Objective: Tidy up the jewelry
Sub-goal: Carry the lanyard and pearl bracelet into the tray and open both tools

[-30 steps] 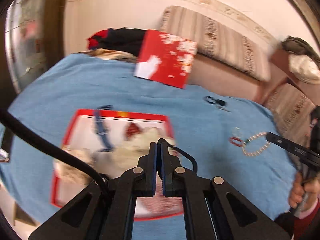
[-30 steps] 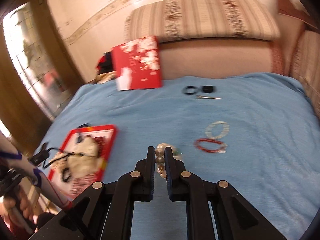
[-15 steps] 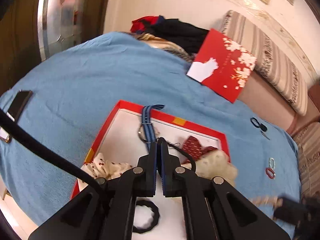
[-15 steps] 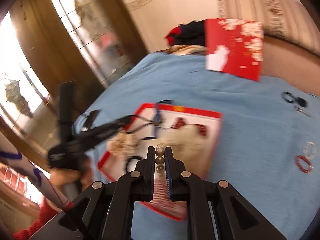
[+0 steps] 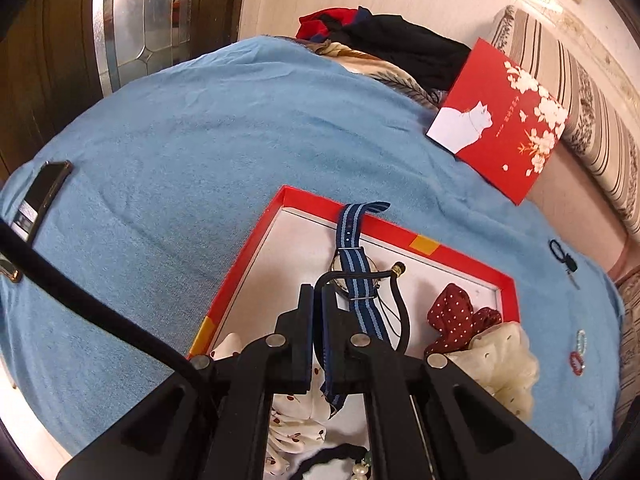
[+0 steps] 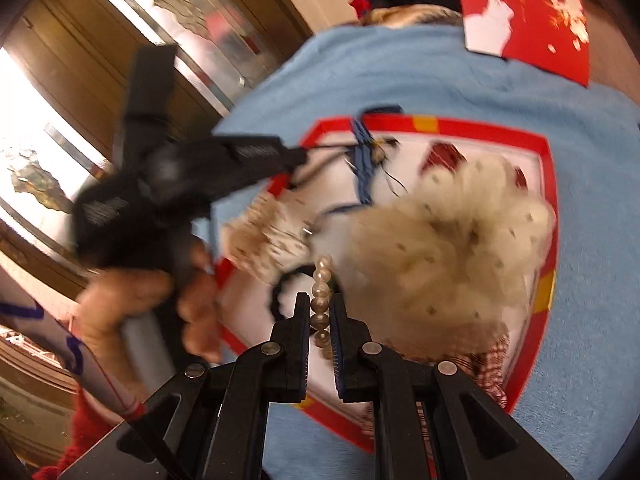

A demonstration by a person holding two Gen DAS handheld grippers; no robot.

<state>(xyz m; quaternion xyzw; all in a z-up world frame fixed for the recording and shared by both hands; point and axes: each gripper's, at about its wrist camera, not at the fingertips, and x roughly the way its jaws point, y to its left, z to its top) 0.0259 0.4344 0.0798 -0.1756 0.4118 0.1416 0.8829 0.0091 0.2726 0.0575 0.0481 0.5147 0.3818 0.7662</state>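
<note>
Already my red tray (image 5: 460,254), centre frame, holds the striped watch (image 5: 354,264) and scrunchies. My left gripper (image 5: 316,300) pinches a black cord (image 5: 402,312); my right gripper (image 6: 320,312) clamps the pearl strand (image 6: 322,292) above it. Bracelets (image 5: 578,352) at far right remain outside.

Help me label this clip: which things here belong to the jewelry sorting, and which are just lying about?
Job:
right gripper shut on pearl bracelet
left gripper pinching black cord
red tray
striped watch
bracelets on the blanket

Lying about:
phone
red card
clothes pile
</note>
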